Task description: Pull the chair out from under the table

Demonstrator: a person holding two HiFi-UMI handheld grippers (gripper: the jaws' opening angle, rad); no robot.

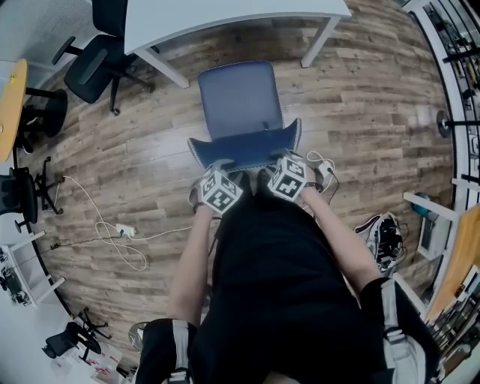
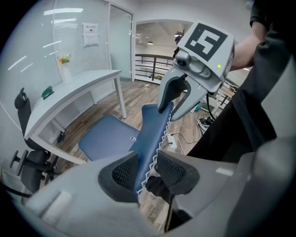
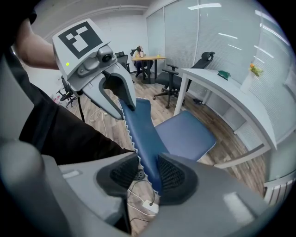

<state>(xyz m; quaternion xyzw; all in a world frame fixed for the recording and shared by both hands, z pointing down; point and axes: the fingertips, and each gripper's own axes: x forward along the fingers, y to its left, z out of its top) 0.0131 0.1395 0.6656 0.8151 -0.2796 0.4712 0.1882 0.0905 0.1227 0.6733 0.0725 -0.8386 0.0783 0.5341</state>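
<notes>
A blue office chair stands with its seat [image 1: 238, 97] partly out from the white table [image 1: 225, 15]. Its thin blue backrest [image 1: 247, 146] faces me. My left gripper [image 1: 221, 166] is shut on the top edge of the backrest at its left end, and my right gripper [image 1: 281, 159] is shut on it at the right end. In the left gripper view the backrest [image 2: 155, 129] runs between the dark pads of the left gripper [image 2: 147, 169], with the right gripper [image 2: 178, 104] clamped further along. In the right gripper view the right gripper [image 3: 148, 173] pinches the backrest [image 3: 138, 129].
Black office chairs [image 1: 94, 64] stand at the left near the table's end. A white cable with a power strip [image 1: 124, 231] lies on the wooden floor at my left. Shelving and a bag [image 1: 382, 236] line the right side. A person sits at a far table [image 3: 138, 58].
</notes>
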